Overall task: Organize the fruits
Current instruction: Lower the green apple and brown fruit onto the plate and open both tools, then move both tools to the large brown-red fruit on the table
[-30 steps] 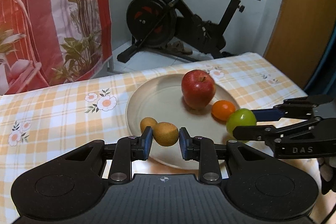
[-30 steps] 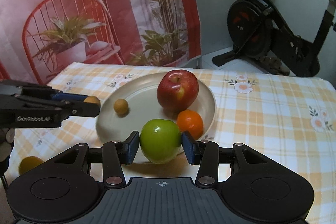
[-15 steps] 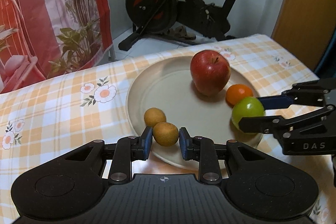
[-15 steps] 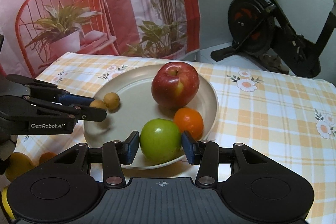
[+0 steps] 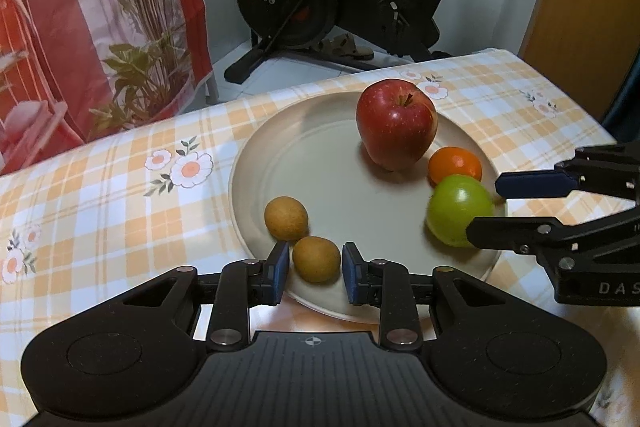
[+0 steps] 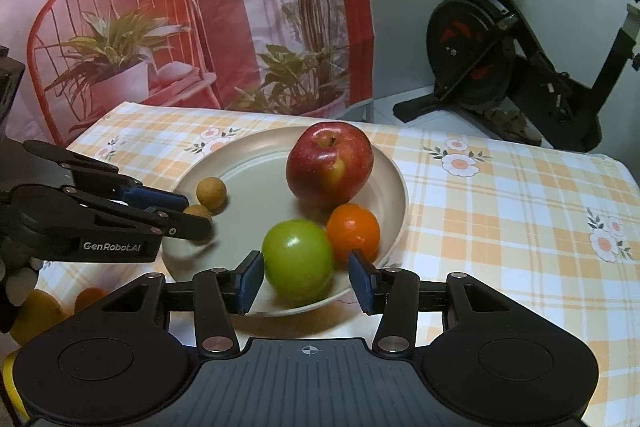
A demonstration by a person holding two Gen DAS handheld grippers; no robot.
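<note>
Now the brown fruit (image 5: pixel 316 259) sits on the plate (image 5: pixel 320 155) near its front rim, dead between the left gripper (image 5: pixel 314 273) pads, just released; likewise the green apple (image 6: pixel 298 259) inside the loosened right gripper (image 6: pixel 306 283), orange (image 6: pixel 354 233) touching behind.

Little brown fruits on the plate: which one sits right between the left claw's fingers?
The nearer brown fruit, by the plate's front rim, between the open left claw. The other brown fruit lies farther in, touching it.
</note>
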